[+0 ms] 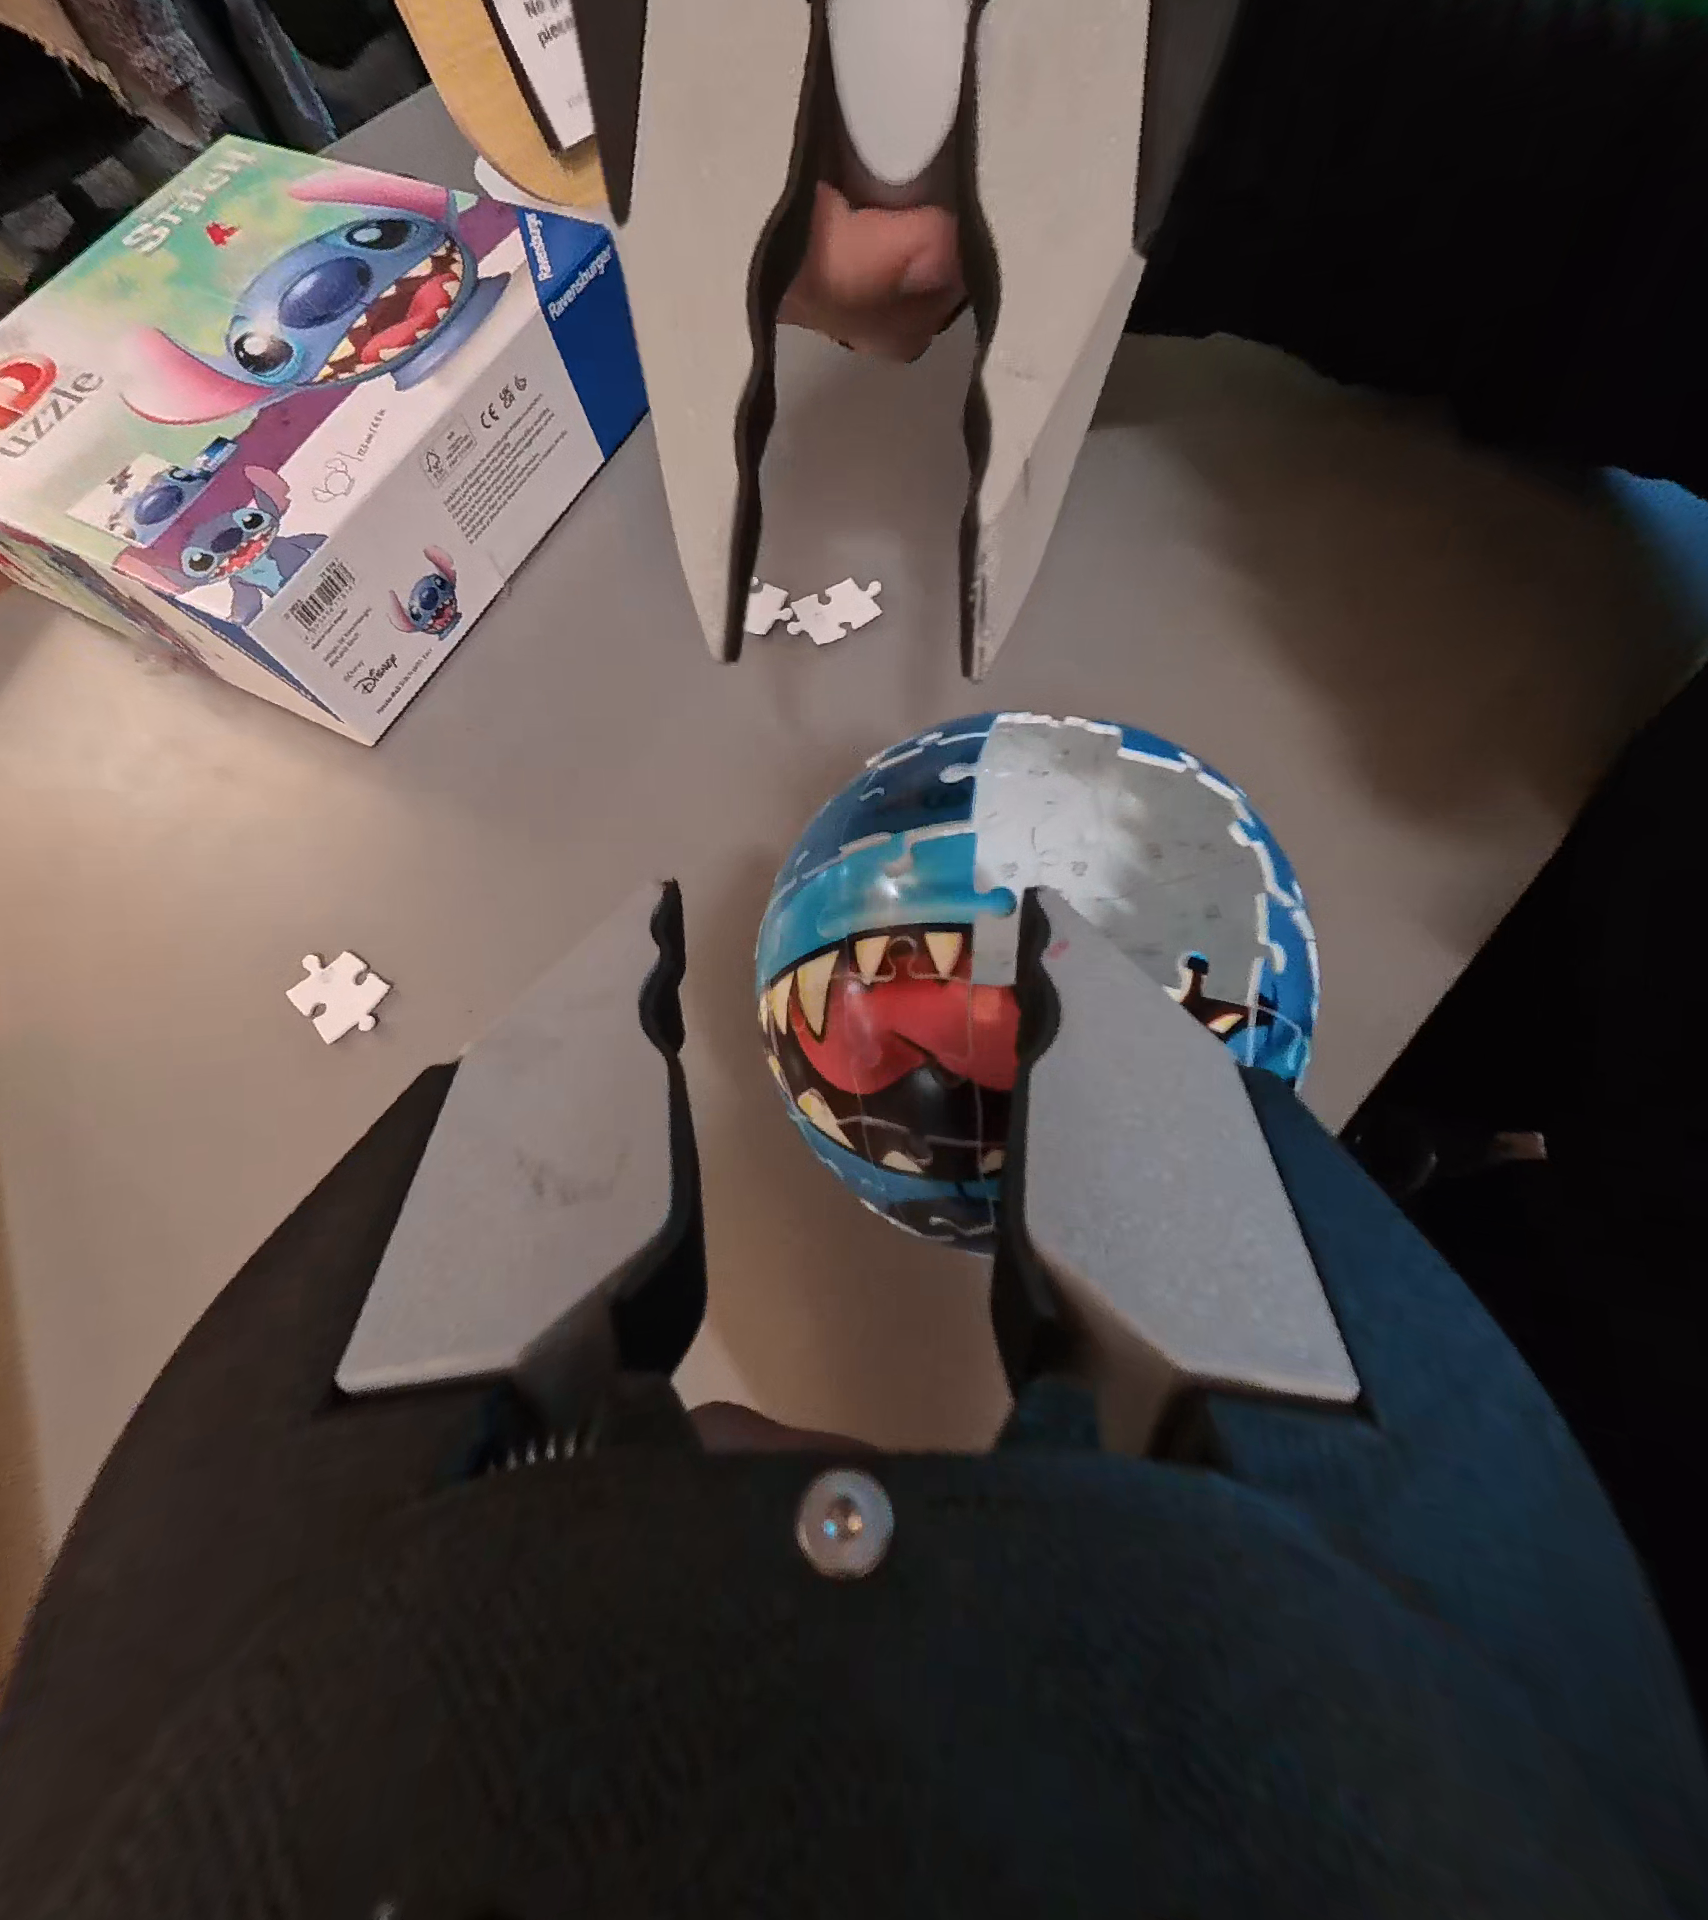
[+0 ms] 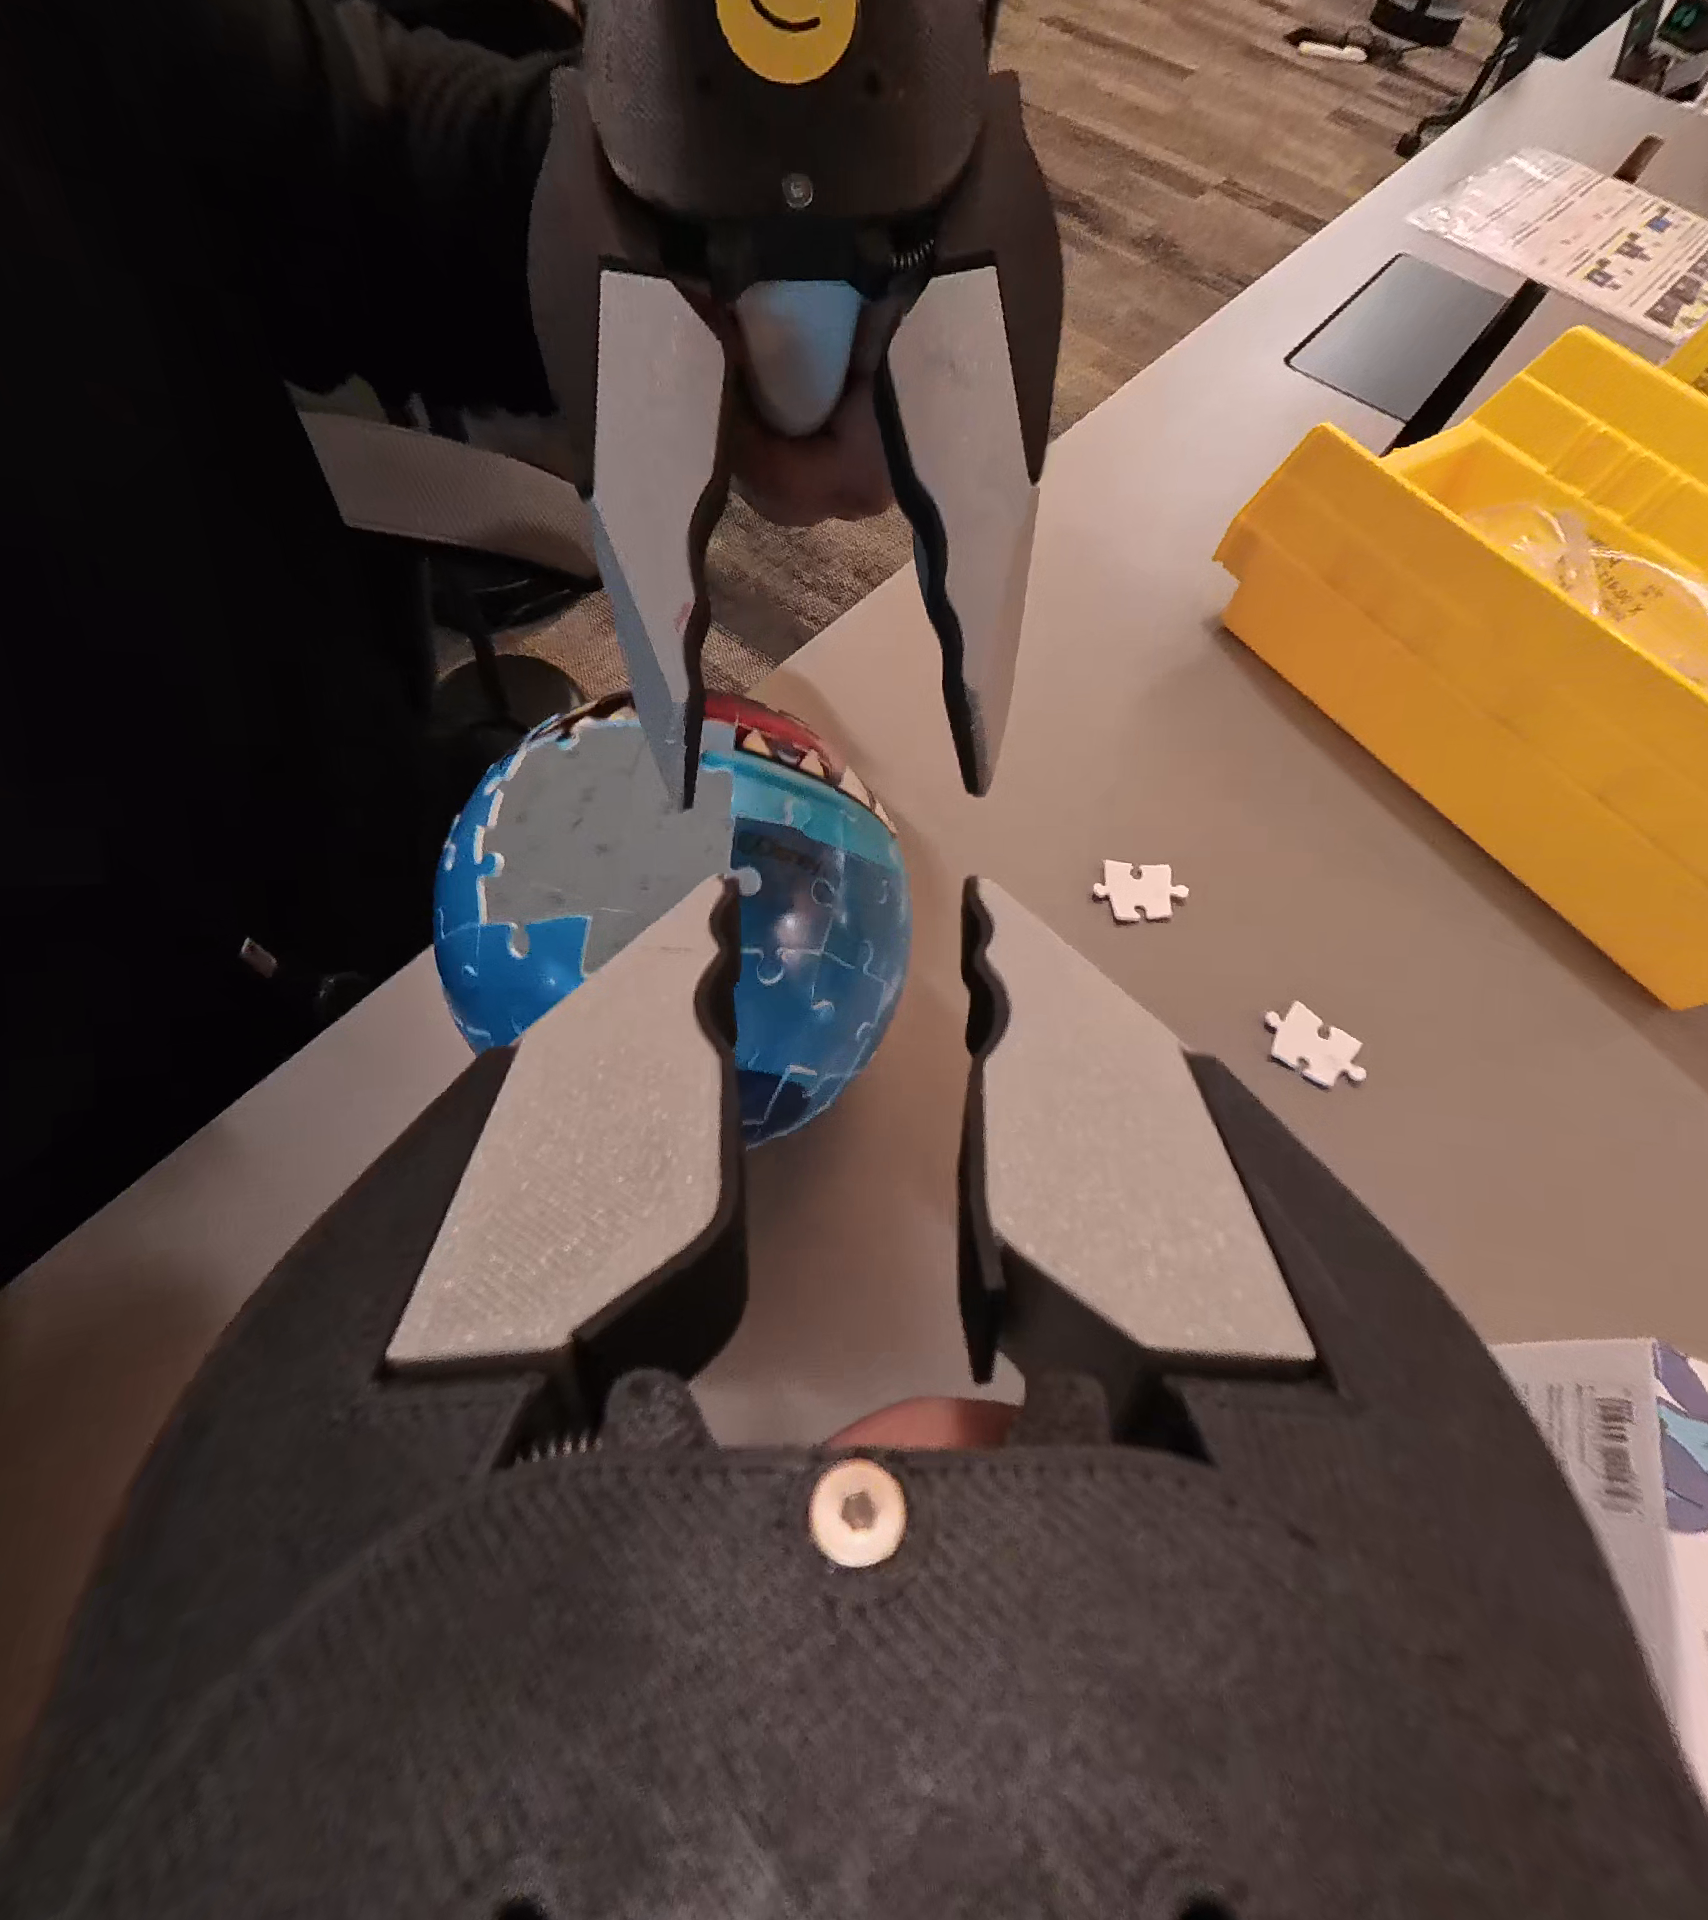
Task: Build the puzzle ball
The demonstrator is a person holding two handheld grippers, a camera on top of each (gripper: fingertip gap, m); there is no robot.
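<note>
Grey laminate covers the tabletop [image 1: 206,831], which ends at an edge with patterned carpet [image 2: 1141,156] beyond it. A puzzle box [image 1: 258,436] printed with a blue cartoon creature lies tilted at the far left in the left wrist view, and a yellow plastic bin [image 2: 1556,665] holding a clear bag sits at the right of the right wrist view. More tables with papers stand farther back in the room.

Near the tabletop's edge rests the puzzle ball [image 1: 933,987], partly built: blue pieces with a toothy red mouth on one side, and a patch showing the grey inner faces of pieces on the other. Three loose white puzzle pieces lie face down: one piece [image 1: 339,995] to the left, and a pair [image 1: 819,608] farther off, just beside each other.

The left gripper [image 1: 845,904] hangs with its fingers [image 1: 559,1143] apart and empty; the ball lies at its right finger, which overlaps it in view, though I cannot tell whether they touch. The right gripper [image 2: 845,883] faces it, fingers [image 2: 580,1174] also apart and empty, its left finger in front of the ball.
</note>
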